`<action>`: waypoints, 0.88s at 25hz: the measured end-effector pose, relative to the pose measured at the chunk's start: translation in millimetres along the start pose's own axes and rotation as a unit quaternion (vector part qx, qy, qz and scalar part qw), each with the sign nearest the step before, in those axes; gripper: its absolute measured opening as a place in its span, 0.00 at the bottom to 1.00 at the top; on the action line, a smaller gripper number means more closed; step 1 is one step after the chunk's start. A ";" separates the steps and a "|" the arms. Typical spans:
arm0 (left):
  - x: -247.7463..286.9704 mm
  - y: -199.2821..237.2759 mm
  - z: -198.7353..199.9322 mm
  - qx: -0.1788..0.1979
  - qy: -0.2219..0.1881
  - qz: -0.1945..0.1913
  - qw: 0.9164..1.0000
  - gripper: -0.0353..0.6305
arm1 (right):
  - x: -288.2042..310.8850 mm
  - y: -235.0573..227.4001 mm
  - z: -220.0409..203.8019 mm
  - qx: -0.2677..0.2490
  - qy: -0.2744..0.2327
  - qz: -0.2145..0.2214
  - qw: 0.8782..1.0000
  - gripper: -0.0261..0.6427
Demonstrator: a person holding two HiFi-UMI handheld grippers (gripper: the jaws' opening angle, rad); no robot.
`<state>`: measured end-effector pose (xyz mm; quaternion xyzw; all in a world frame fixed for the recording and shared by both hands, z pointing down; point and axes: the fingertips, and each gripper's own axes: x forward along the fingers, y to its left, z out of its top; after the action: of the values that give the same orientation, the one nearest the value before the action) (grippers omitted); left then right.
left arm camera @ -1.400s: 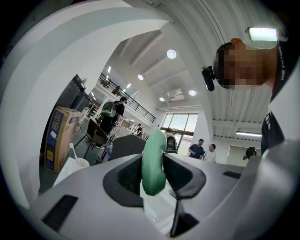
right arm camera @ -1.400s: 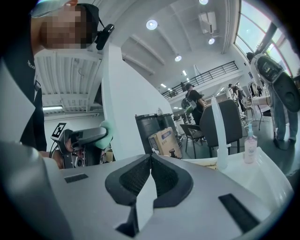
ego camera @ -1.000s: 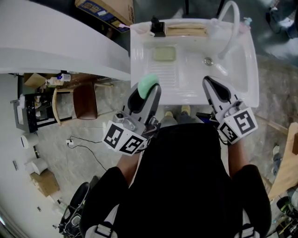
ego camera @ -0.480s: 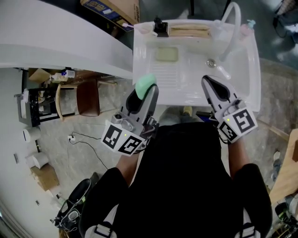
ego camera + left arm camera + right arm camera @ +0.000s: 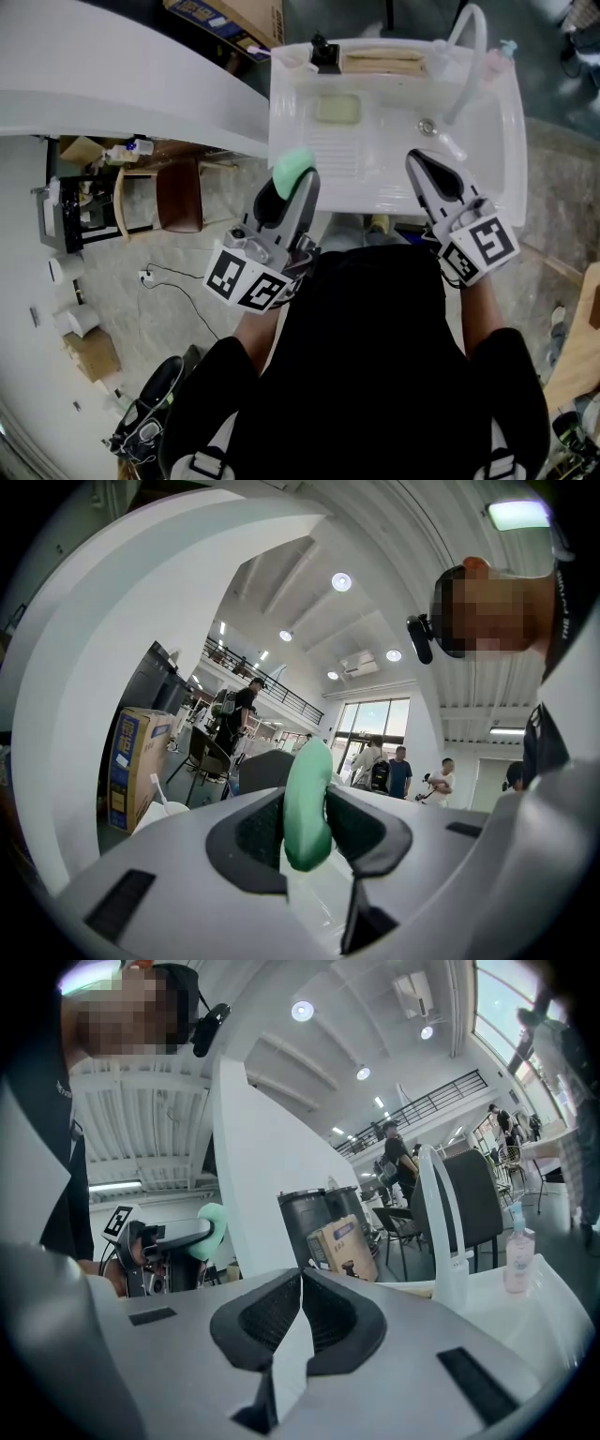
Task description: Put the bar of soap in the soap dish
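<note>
At the white sink (image 5: pixel 389 178), the bar of soap (image 5: pixel 292 165), judged light, hard and slippery, is being pinched across its flat faces by the fingers (image 5: pixel 253 832) of the left gripper (image 5: pixel 293 185), with the soap dish (image 5: pixel 337 109) at one o'clock from it and the right gripper (image 5: pixel 429 173) being held closed, empty.

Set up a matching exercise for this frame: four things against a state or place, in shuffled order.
Things:
1. bar of soap
2. right tool
3. soap dish
4. faucet

States or places:
A. shut, nothing in it
B. lying in the sink basin
C. gripped in the left tool
D. arching over the sink's far right corner

Pairs: 1-C, 2-A, 3-B, 4-D
</note>
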<state>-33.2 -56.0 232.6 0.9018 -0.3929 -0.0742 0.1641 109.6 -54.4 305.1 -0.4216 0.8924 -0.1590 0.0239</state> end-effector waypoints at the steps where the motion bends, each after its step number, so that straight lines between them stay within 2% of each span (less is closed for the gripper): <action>1: 0.6 0.9 -0.4 -0.001 0.002 0.000 1.000 0.24 | 0.7 -0.8 0.3 0.000 0.001 -0.001 1.000 0.08; 10: 14.1 16.2 -3.0 -0.013 0.014 -0.010 1.000 0.24 | 10.4 -8.0 -0.2 0.005 0.010 -0.014 1.000 0.08; 22: 48.2 46.9 -1.8 -0.037 0.035 -0.048 0.998 0.24 | 34.7 -22.2 10.3 0.002 0.026 -0.055 0.998 0.08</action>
<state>-32.0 -120.8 250.6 0.9150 -0.3399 -0.0647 0.2074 105.7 -96.6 305.3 -0.4660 0.8677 -0.1728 -0.0071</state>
